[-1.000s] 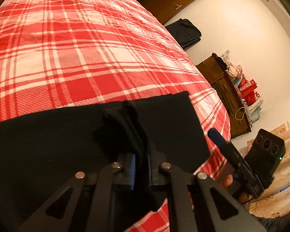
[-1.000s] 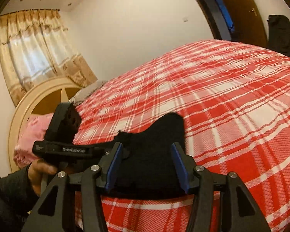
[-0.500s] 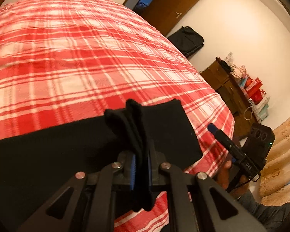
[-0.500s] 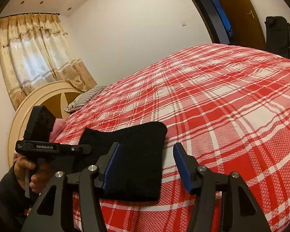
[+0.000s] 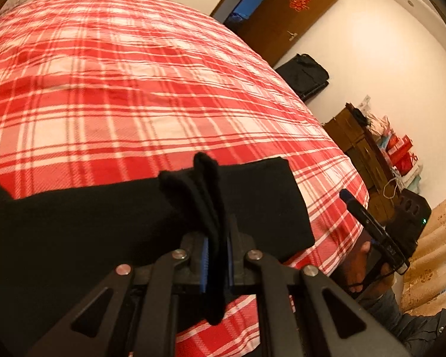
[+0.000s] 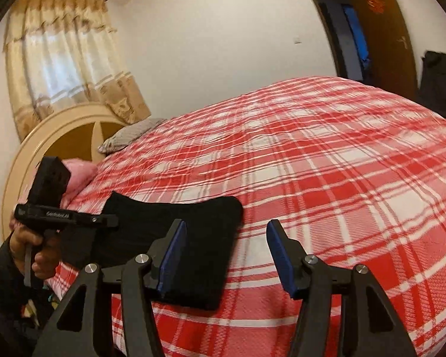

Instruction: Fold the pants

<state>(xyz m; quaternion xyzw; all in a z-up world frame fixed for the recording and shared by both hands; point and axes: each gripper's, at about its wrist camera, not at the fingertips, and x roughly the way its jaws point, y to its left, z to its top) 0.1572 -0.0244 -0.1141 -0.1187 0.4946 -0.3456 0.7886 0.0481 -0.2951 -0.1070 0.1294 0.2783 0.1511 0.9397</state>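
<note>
Black pants are lying folded near the edge of the red plaid bed. The left gripper is pinching a bunched fold of the pants, likely for carrying it across. The right gripper is hovering beside the pants, jaws apart, gripping nothing.

Black pants lie on a red-and-white plaid bedspread.

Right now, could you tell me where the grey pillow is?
In the right wrist view, the grey pillow lies at the head of the bed, left of centre, against the round headboard.
</note>
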